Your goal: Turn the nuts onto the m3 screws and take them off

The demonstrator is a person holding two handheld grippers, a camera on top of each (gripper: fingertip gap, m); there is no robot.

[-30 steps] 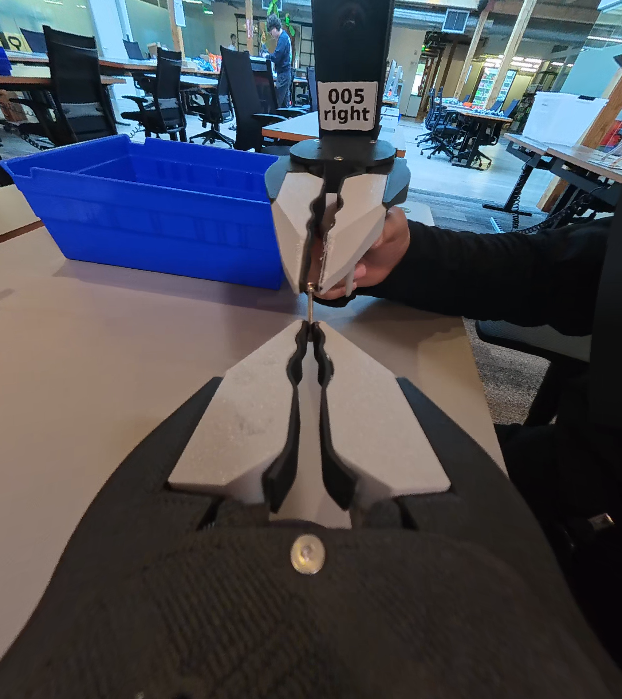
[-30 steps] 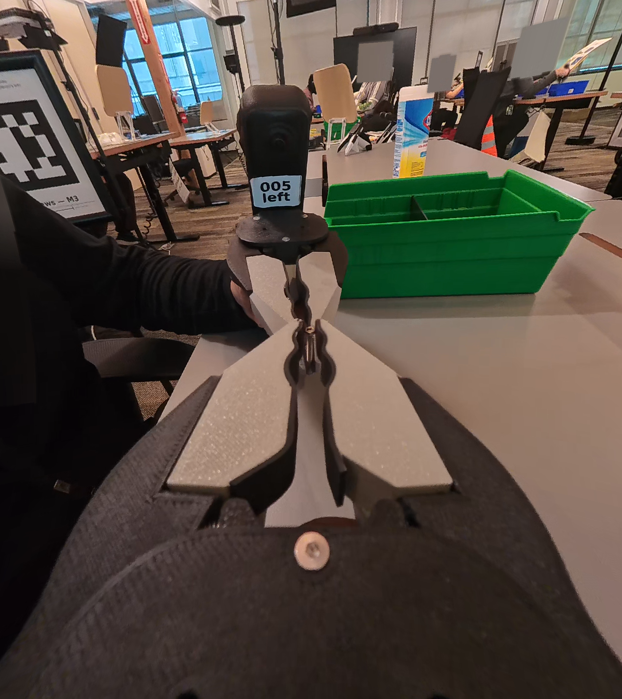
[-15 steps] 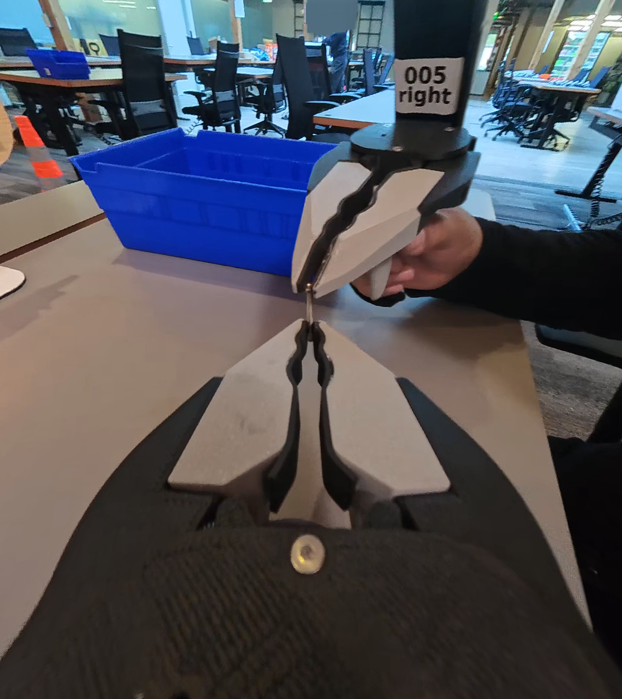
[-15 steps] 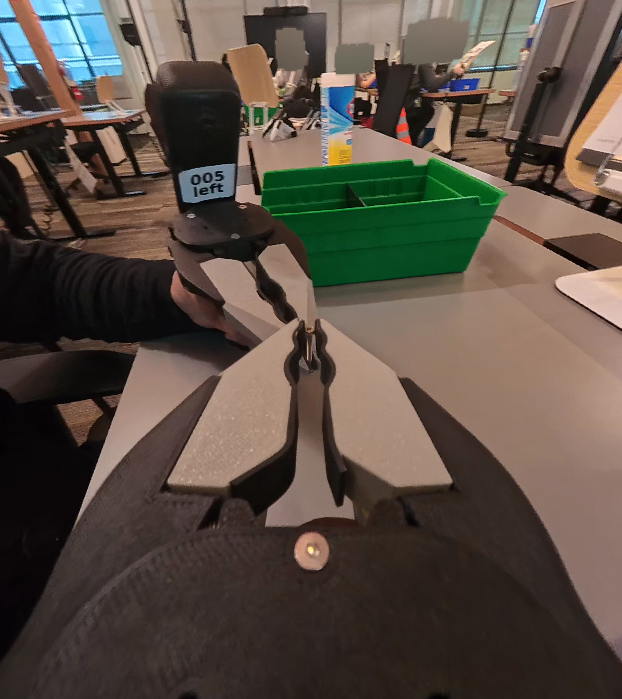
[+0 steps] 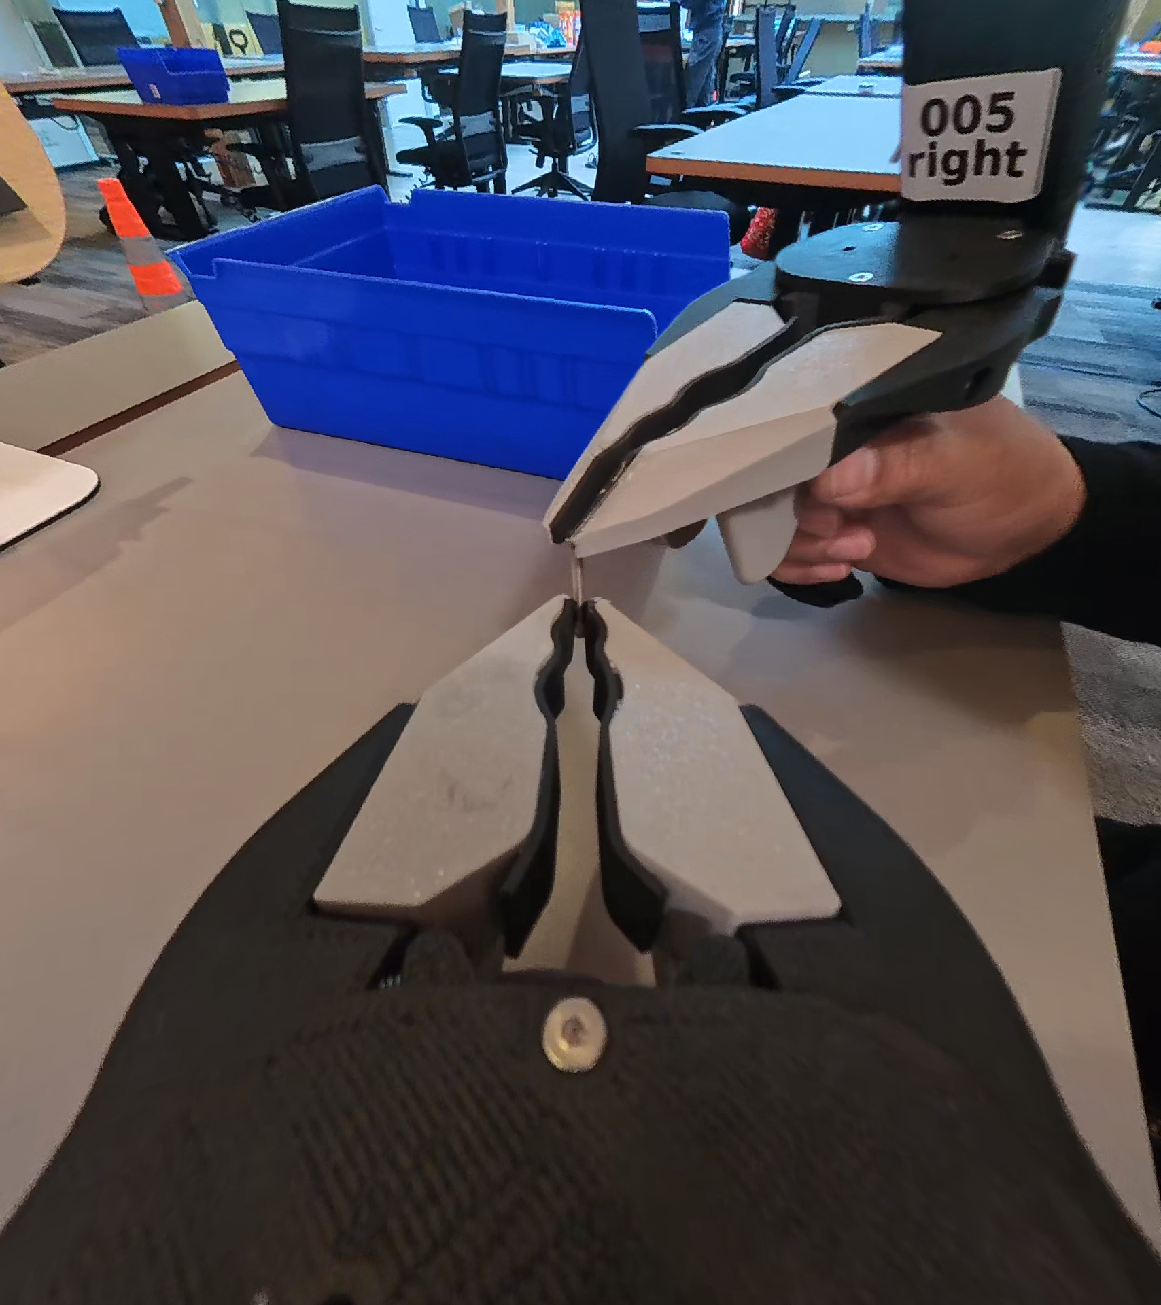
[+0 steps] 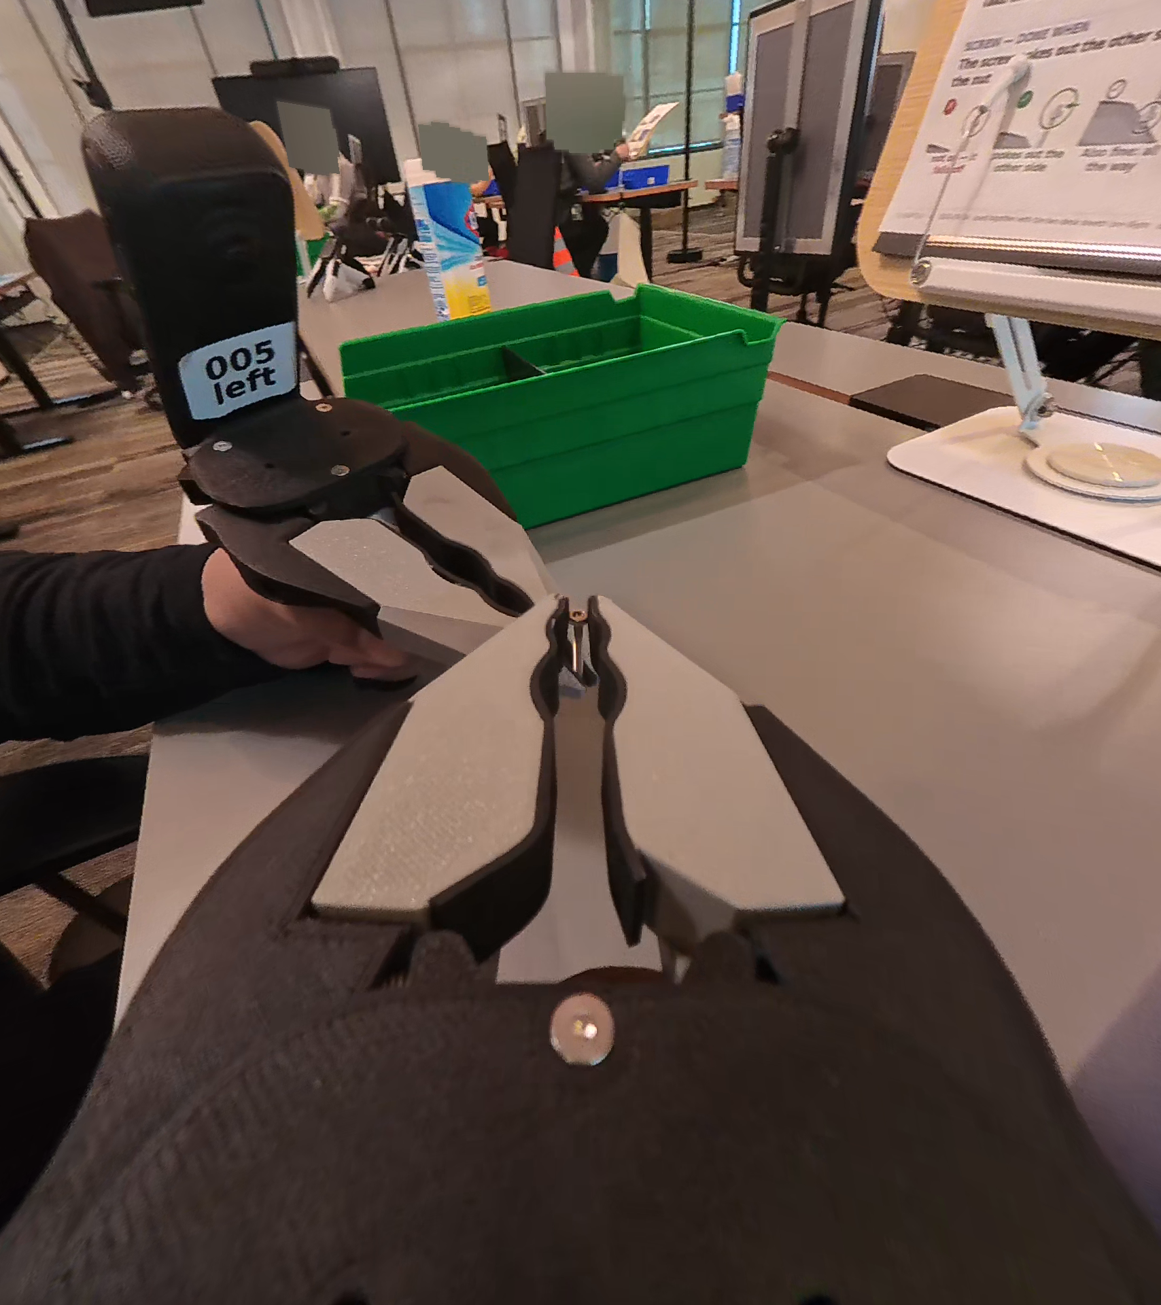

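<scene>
Each camera sits low on its own tongs and looks forward along the two fingers, close above the grey worktop (image 5: 224, 635). The left wrist view faces the blue bin (image 5: 450, 332) and the right tongs (image 5: 567, 540). The right wrist view faces the opposite way, toward the green bin (image 6: 563, 402) and the left tongs (image 6: 528, 607). Both views share the spot where the tips meet.

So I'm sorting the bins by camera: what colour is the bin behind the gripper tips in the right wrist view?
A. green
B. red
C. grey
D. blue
A: in the right wrist view the bin on the table beyond the right gripper is green, with a divider inside.
</scene>
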